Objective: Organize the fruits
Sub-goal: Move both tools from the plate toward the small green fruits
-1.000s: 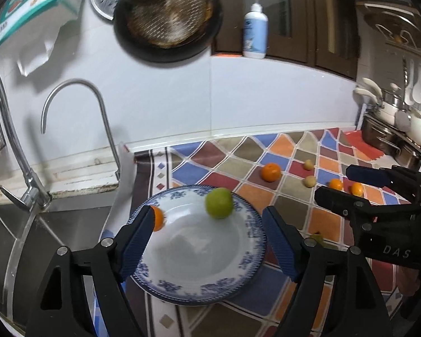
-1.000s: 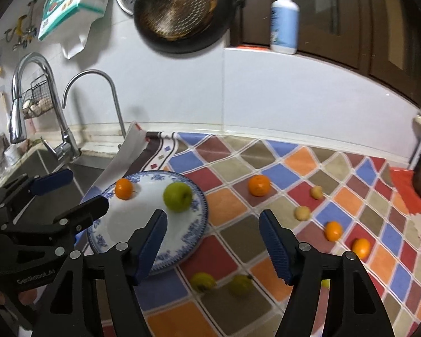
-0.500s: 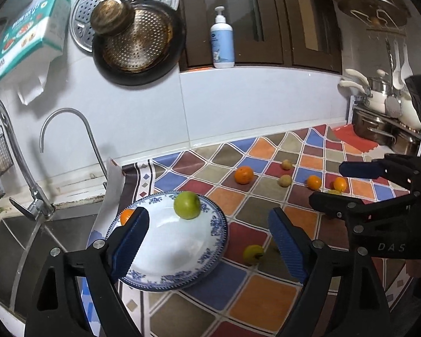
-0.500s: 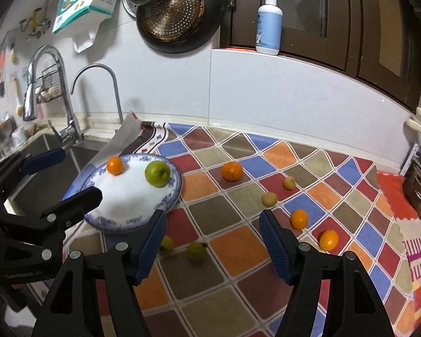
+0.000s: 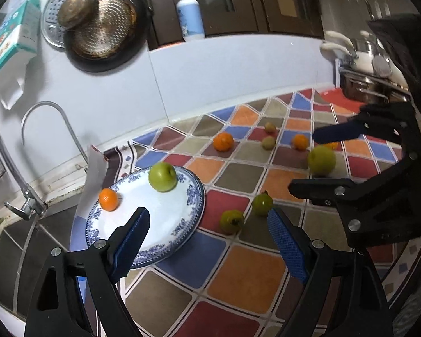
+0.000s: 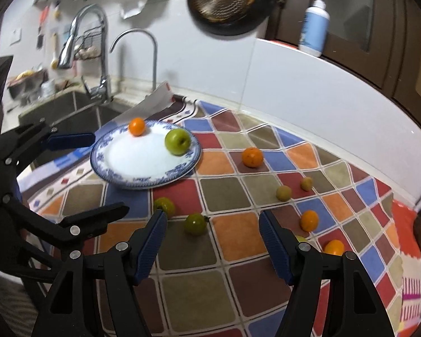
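Observation:
A blue-rimmed white plate [image 5: 182, 224] [image 6: 118, 174] holds a green apple [image 5: 162, 177] [image 6: 178, 141] and a small orange [image 5: 108, 199] [image 6: 137, 126]. On the checkered mat lie two small green fruits [image 5: 231, 221] [image 6: 195, 223], a second green apple [image 5: 321, 159], an orange [image 5: 223, 141] [image 6: 252, 157], two small oranges [image 6: 309, 220] and two small tan fruits [image 6: 283, 193]. My left gripper [image 5: 207, 244] is open and empty above the plate's right edge. My right gripper [image 6: 212, 241] is open and empty above the mat, near the small green fruits.
A sink [image 6: 70, 112] with two taps [image 5: 50, 129] lies left of the mat. A pan [image 5: 106, 36] hangs on the wall, a soap bottle [image 5: 189, 16] stands on the ledge. A metal pot and dishes [image 5: 365, 78] stand at the far right.
Both grippers have pulled back and swung right. More of the mat shows, including the two small green fruits and the second apple. Nothing was grasped.

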Motion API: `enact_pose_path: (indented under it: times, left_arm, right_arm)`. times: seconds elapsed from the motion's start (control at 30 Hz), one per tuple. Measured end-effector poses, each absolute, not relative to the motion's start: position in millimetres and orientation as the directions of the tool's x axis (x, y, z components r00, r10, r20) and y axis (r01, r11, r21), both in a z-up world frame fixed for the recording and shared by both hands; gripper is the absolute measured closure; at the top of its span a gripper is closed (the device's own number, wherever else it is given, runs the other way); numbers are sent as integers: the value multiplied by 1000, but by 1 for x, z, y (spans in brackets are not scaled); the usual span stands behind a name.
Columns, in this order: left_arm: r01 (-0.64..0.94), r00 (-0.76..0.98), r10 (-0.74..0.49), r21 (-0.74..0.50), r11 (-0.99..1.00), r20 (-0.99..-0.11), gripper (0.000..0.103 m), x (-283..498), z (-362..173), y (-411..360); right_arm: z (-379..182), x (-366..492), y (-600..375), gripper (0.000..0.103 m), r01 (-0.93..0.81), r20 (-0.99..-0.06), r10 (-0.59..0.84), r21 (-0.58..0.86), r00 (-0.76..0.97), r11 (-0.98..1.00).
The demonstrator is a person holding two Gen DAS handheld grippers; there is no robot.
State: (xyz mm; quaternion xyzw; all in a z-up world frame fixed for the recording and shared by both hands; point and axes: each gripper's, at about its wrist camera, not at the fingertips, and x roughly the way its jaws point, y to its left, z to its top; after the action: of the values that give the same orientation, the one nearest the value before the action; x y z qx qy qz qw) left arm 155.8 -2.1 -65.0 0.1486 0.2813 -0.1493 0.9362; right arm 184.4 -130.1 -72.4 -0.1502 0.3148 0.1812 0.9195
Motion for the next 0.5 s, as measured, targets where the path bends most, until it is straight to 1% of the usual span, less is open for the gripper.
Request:
enact_pose_path:
  times: [0.13, 0.3, 0.4, 0.5]
  left_arm:
    - [393, 775, -196, 214, 894, -601, 26, 165, -78, -3]
    - [433, 739, -214, 206, 878, -638, 37, 181, -92, -3]
    - [469, 712, -236, 198, 861, -661, 41, 188, -100, -5]
    - [506, 691, -257, 198, 840, -675, 43, 192, -105, -8]
  right_arm:
    - [-86, 196, -127, 35, -469, -663, 252, -169, 705, 867]
    - [-105, 212, -120, 35, -513, -705, 260, -169, 659, 842]
    - [-115, 222, -119, 35, -527, -725, 268, -152, 634, 836]
    - [-123, 231, -118, 42, -546, -750, 278, -130, 600, 828]
